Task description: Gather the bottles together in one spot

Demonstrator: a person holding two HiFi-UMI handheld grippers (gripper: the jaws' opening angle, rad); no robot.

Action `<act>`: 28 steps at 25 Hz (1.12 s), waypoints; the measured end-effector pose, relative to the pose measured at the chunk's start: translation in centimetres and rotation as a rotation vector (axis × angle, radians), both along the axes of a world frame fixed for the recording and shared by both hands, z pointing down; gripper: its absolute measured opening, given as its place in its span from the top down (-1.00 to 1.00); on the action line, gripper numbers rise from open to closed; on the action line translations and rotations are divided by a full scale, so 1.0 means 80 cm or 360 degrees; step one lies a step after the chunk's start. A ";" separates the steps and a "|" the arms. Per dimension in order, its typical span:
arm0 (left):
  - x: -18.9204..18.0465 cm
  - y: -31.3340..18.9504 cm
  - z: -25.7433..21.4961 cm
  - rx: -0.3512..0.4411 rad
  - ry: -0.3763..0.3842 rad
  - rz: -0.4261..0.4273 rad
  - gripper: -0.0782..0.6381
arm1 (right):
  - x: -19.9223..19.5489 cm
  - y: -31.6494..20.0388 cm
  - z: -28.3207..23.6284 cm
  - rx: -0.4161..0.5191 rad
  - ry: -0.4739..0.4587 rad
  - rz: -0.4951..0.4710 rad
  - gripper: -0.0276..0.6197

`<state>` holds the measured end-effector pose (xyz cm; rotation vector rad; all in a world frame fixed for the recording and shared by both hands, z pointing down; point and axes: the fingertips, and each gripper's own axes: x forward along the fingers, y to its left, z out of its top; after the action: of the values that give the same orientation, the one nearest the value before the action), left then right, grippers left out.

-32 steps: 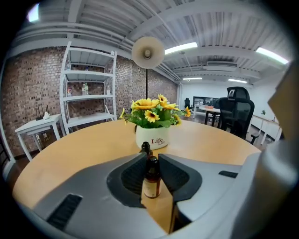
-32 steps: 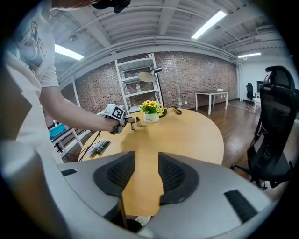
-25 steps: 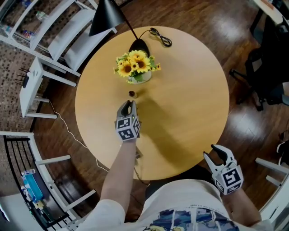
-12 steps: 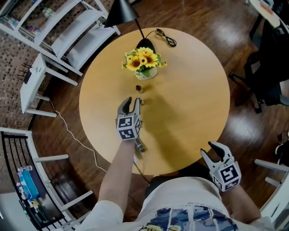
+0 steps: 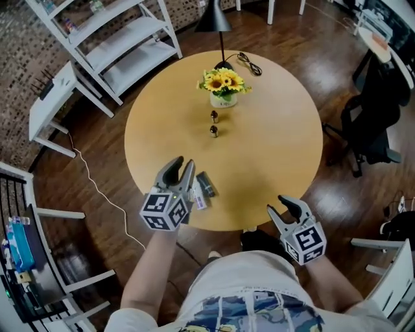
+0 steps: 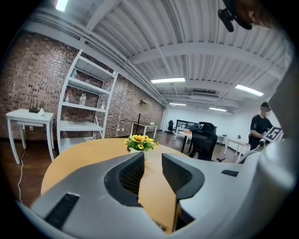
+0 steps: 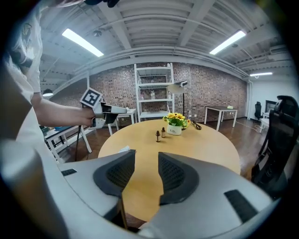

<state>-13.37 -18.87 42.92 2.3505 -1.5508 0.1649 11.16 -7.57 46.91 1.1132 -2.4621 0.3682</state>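
Note:
Two small brown bottles (image 5: pixel 214 115) (image 5: pixel 213 130) stand upright close together on the round wooden table (image 5: pixel 272 149), just in front of the sunflower pot (image 5: pixel 224 87). In the right gripper view the bottles (image 7: pixel 158 135) (image 7: pixel 163 132) show side by side. My left gripper (image 5: pixel 178 170) hovers over the table's near edge, well back from them. Its jaws have just been opening and stand open with nothing between them (image 6: pixel 152 156). My right gripper (image 5: pixel 288 207) hangs off the near right edge, open and empty (image 7: pixel 146 156).
A dark oblong item (image 5: pixel 206 183) and a white one (image 5: pixel 198 200) lie on the table beside the left gripper. A floor lamp (image 5: pixel 214 19) and its cable (image 5: pixel 248 63) are at the far edge. White shelves (image 5: pixel 110 39) stand at left, office chairs (image 5: pixel 373 110) at right.
The left gripper let go of a bottle beside the other one, opened, and pulled back and up to the near edge. The right gripper shifted slightly left.

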 end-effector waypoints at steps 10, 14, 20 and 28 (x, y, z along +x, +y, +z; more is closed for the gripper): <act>-0.061 0.279 0.020 -0.0290 0.0053 0.0027 0.43 | -0.077 0.141 -0.022 -0.0022 -0.0009 0.0093 0.27; -0.068 0.349 0.031 -0.0383 -0.0030 0.0091 0.43 | -0.098 0.191 -0.017 -0.0043 0.0002 0.0109 0.27; -0.065 0.410 0.030 -0.0405 -0.0031 0.0179 0.43 | -0.117 0.237 -0.024 -0.0034 0.0053 0.0122 0.27; -0.075 0.427 0.026 -0.0376 0.0070 0.0180 0.43 | -0.136 0.250 -0.025 -0.0028 0.0097 0.0094 0.27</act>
<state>-19.37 15.28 44.98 2.2395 -1.3010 0.3026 0.31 12.45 44.87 1.1748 -2.3726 0.3673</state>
